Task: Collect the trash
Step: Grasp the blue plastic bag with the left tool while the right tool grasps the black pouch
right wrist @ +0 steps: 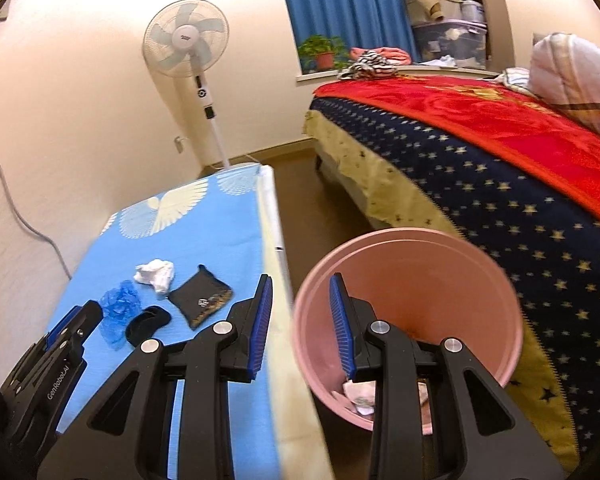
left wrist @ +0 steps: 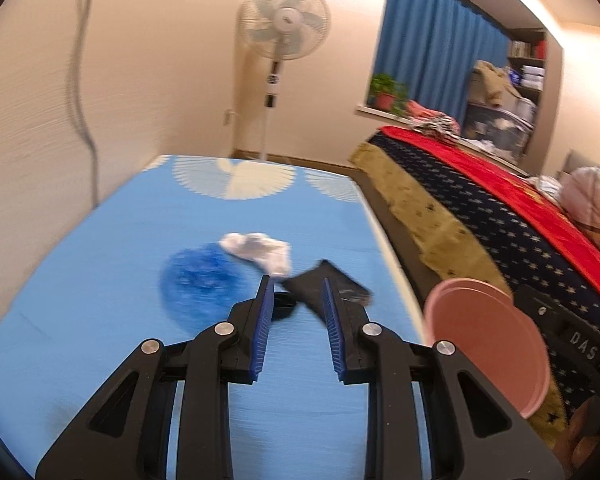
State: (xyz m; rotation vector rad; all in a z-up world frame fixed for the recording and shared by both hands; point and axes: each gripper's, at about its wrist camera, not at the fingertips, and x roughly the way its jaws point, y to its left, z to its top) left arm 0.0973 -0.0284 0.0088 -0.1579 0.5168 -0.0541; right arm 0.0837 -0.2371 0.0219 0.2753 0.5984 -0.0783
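A: Trash is only partly gathered, I judge; the pink bin (right wrist: 408,308), right of the blue-covered table (right wrist: 204,236), holds a few crumpled scraps at its bottom.

B: What is left?

A: Four pieces lie together on the table: white crumpled tissue (right wrist: 155,275), blue plastic cover (right wrist: 118,312), black wrapper (right wrist: 201,296), small black lid (right wrist: 147,323).

B: And the tongs?

A: Left gripper (left wrist: 296,300) gapes empty, near the wrapper; right gripper (right wrist: 300,308) gapes empty too, its right finger over the bin's mouth.
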